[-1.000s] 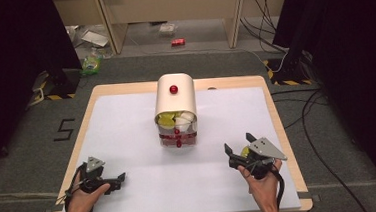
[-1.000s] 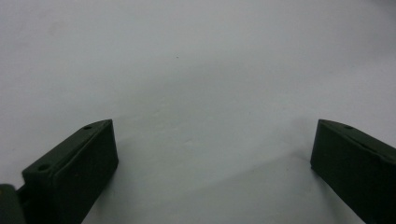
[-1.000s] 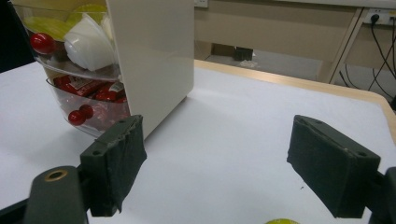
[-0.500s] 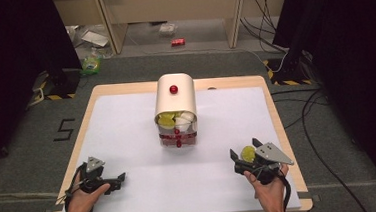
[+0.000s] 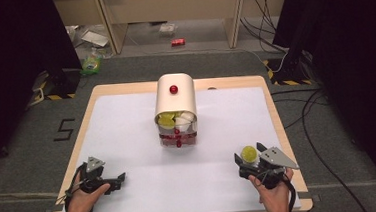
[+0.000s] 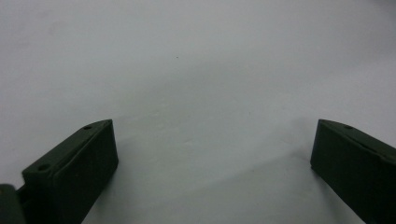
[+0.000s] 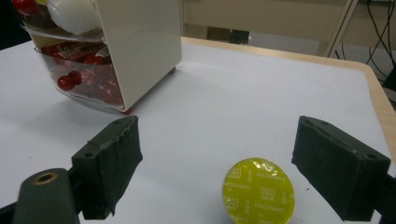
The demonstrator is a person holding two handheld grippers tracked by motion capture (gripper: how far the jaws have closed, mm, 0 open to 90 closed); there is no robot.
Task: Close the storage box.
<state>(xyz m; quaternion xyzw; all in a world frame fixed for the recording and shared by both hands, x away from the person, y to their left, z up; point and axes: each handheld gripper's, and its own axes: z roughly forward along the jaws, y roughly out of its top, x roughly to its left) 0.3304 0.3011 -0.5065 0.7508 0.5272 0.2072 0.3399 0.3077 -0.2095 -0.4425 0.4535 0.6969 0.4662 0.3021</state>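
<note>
A yellow-green coffee capsule (image 5: 249, 153) lies foil side up on the white table (image 5: 138, 139) near the front right corner. My right gripper (image 5: 250, 158) is open around it. Its jaws have just been opening, and the capsule (image 7: 259, 191) lies between them with a gap on both sides (image 7: 217, 140). A cream dispenser (image 5: 175, 99) stands mid-table, with yellow and white capsules in its upper tray and red ones in its clear lower drawer (image 5: 177, 137). My left gripper (image 5: 120, 180) rests open at the front left, with bare table between its jaws (image 6: 210, 140).
The dispenser's side wall (image 7: 140, 42) stands to the left ahead of the right gripper. The table's wooden edge (image 5: 280, 129) runs close by on the right. On the floor beyond the table lie cables (image 5: 307, 112), a red can (image 5: 177, 42) and litter.
The right gripper slid a little back toward the front right corner. The yellow-green capsule, hidden under it at first, now shows between its jaws. The left gripper kept still.
</note>
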